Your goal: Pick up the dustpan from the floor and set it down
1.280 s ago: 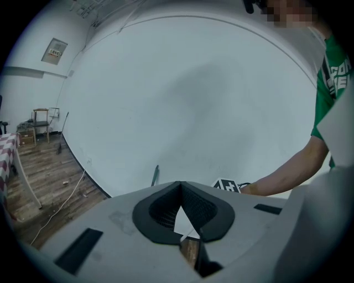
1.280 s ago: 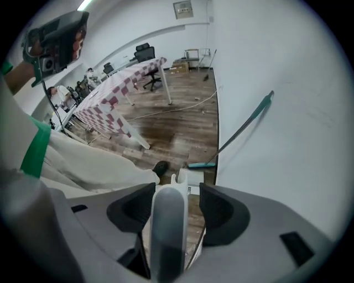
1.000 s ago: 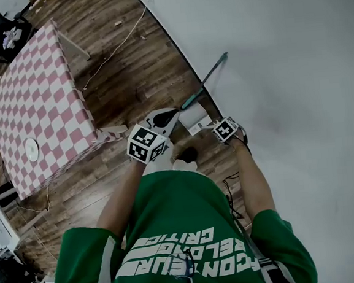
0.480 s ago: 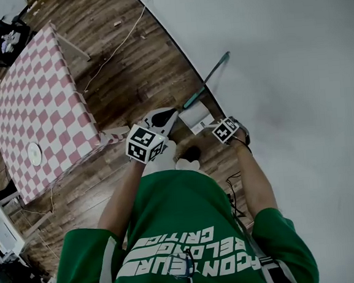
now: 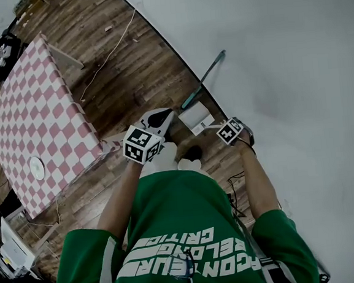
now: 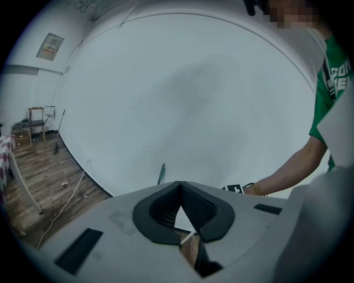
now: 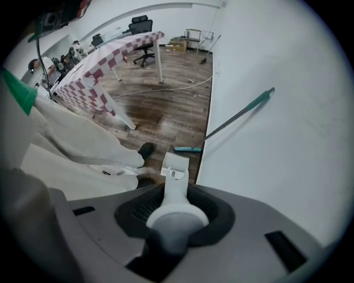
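The white dustpan [image 5: 196, 117] stands on the wood floor against the wall, and its upright handle [image 7: 176, 190] rises to my right gripper [image 7: 177, 214]. That gripper points straight down and is shut on the top of the handle, with the pan [image 7: 176, 164] below it. In the head view the right gripper [image 5: 217, 127] is just right of the pan. My left gripper [image 5: 162, 116] hangs left of the dustpan, apart from it. Its jaws [image 6: 180, 190] meet at the tips with nothing held.
A teal-handled broom [image 5: 205, 78] leans on the white wall just beyond the dustpan. A red-and-white checked table [image 5: 39, 119] with a small plate [image 5: 36, 168] stands to the left. A cable [image 5: 105, 58] lies on the floor. The person's shoes [image 7: 146, 149] are next to the pan.
The left gripper has drifted slightly left in the head view. The right gripper stays at the dustpan handle, and the pan has not left the floor.
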Demonstrator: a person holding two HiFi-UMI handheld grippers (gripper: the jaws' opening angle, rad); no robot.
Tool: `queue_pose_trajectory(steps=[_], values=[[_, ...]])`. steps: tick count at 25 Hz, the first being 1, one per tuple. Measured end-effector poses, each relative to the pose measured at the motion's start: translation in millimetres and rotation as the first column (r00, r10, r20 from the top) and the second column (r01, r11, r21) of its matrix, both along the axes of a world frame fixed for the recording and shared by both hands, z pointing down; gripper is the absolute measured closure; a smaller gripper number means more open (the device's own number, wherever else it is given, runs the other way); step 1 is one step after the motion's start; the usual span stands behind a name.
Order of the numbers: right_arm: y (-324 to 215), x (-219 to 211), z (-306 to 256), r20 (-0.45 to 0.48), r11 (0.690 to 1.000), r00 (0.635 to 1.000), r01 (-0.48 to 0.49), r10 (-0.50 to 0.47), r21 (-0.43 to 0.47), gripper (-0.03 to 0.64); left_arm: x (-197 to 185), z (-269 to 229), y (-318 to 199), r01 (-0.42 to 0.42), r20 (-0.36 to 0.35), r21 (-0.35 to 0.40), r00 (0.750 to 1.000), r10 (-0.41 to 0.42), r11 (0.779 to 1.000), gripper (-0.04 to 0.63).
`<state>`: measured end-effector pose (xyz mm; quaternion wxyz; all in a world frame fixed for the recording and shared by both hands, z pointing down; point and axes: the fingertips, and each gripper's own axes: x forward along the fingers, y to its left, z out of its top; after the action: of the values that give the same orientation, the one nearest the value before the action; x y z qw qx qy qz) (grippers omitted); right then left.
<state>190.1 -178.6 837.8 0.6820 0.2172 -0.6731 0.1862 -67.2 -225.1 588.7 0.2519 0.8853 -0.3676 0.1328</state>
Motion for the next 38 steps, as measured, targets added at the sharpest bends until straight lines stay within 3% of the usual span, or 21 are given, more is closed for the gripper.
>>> queue_pose_trajectory(steps=[7,13,22,29,38], values=[[8,10,-27,-0.017,0.999,0.999,-0.036,0.036,0.000,0.500,-10,5,-10,-0.056,-0.028,-0.012,0.998,0.056,0.998,0.592],[15,24,-83,-0.013,0.998,0.998,-0.056,0.056,0.013,0.500,-16,13,-19,-0.120,-0.041,-0.024,0.992,0.119,0.992,0.592],[48,50,-191,0.028,0.998,1.000,-0.004,0.002,0.057,0.500,-4,-11,-4,-0.129,-0.033,0.040,0.991,0.130,0.991,0.592],[94,74,-260,0.069,0.981,0.998,-0.019,0.005,0.195,0.500,21,-25,50,-0.126,-0.022,0.077,0.991,0.128,0.989,0.592],[167,108,-306,0.203,0.914,0.975,-0.160,0.088,0.373,0.500,46,-50,102,-0.101,-0.033,0.131,0.994,0.107,0.986,0.592]])
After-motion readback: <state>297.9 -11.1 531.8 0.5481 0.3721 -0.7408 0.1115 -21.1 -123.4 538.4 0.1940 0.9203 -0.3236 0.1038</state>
